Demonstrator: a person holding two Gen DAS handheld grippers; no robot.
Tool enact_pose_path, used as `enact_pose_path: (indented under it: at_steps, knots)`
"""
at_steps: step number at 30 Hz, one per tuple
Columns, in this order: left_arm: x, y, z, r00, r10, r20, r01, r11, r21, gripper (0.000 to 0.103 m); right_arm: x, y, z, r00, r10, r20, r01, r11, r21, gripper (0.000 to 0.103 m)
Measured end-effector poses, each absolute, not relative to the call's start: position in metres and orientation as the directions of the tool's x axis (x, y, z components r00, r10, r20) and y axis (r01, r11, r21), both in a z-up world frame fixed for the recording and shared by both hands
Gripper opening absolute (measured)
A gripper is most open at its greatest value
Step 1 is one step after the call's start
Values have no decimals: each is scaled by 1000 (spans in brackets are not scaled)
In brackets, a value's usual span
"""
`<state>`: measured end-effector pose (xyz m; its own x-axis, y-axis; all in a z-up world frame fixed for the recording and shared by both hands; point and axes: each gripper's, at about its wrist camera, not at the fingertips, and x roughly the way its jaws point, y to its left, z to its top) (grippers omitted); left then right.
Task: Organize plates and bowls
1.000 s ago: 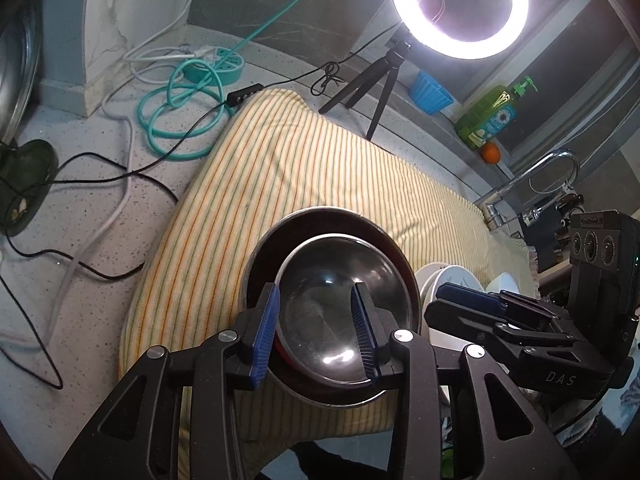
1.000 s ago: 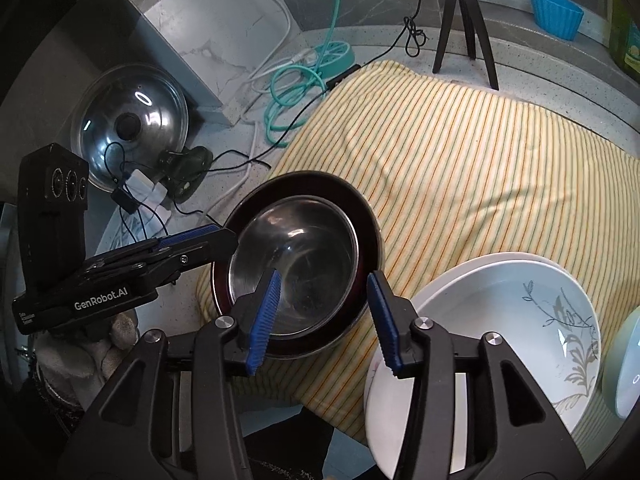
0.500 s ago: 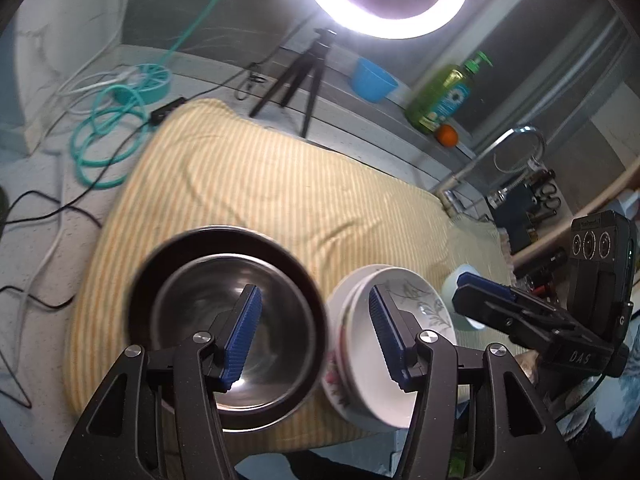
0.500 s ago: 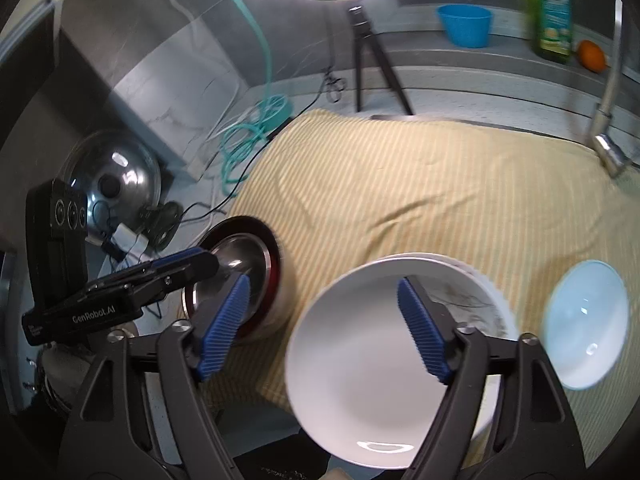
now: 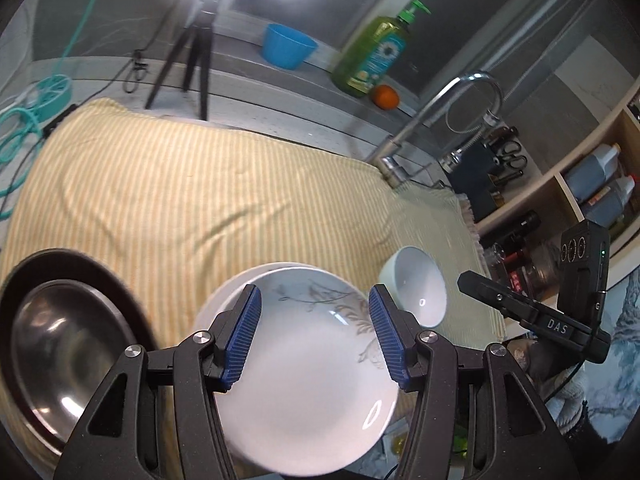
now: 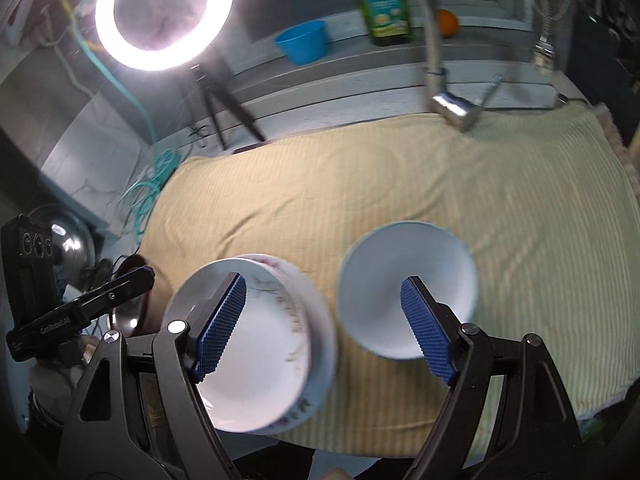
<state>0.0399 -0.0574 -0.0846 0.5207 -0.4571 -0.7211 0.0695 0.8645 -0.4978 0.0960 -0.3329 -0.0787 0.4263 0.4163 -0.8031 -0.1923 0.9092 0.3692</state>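
While both grippers hang over the near edge of the counter, neither one grips anything. The left gripper [image 5: 314,334] has its blue pads spread apart above a white plate [image 5: 316,392] with a grey leaf pattern; the pads flank the plate's far part in the left wrist view, but whether they touch it cannot be told. That plate sits on top of a second white dish [image 6: 320,364] whose rim bears a small floral border, and the stack rests on the yellow striped towel [image 5: 192,200] at its near edge. The right gripper [image 6: 320,322] has its jaws standing wide, one blue pad over the stacked plates and the other over a small white bowl [image 6: 404,280]; nothing is pinched between them. The bowl stands upright on the towel just beside the plates, toward the right edge of the counter, apart from them by a narrow strip of cloth. At the towel's near left corner a steel bowl [image 5: 68,344] is nested inside a dark pan [image 5: 132,304], close to the plates. Along the counter's far edge stand a ring light [image 6: 164,12] on a tripod, a blue tub [image 5: 288,46], a green soap bottle [image 5: 372,56], an orange [image 5: 386,96] and a curved faucet [image 5: 440,120].
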Motion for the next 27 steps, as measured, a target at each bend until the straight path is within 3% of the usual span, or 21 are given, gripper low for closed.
enact_pose_path:
  at_steps: [11, 14, 20, 27]
  knots:
    - [70, -138, -107, 410, -542, -733, 180, 836, -518, 55, 98, -392, -114, 413, 353, -840, -77, 932, 353, 80]
    - [76, -157, -112, 377, -560, -738, 204, 827, -523, 55, 99, -400, -128, 378, 380, -844, -62, 920, 386, 66]
    - [89, -174, -123, 348, -560, -752, 205, 828, -522, 51, 104, -407, -145, 343, 419, -841, -43, 901, 432, 50]
    - [97, -186, -132, 333, -551, -765, 197, 834, -515, 33, 111, -409, -153, 314, 454, -834, -51, 885, 463, 36]
